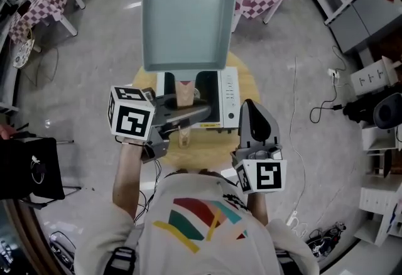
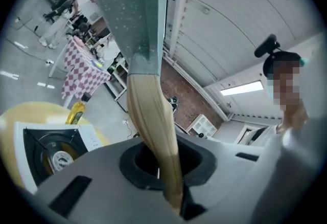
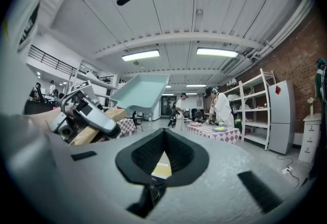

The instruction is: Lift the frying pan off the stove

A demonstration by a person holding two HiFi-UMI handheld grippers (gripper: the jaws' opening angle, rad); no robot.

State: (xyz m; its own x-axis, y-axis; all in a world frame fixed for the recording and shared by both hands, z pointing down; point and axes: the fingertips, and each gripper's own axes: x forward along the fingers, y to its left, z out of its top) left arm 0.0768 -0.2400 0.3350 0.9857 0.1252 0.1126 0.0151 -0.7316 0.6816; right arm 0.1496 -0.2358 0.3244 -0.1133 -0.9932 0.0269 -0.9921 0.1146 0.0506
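Frying pan (image 1: 182, 16): hanging tilted, well above the one stove (image 1: 229, 98), rim apart from it. Left tongs (image 1: 196, 113): clamping its single wooden handle (image 1: 186, 93). Right tongs (image 1: 250, 110): closed, empty, hovering near stove's right edge. Round bench (image 1: 207, 148): standing amid open floor.

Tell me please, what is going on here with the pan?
A person holds a pair of tongs in each hand. The left tongs are shut on the wooden handle of the square frying pan, which is up in the air above the stove on the round yellow table. So the pan is already off the stove. The right tongs are shut and empty, off to the right, touching nothing.
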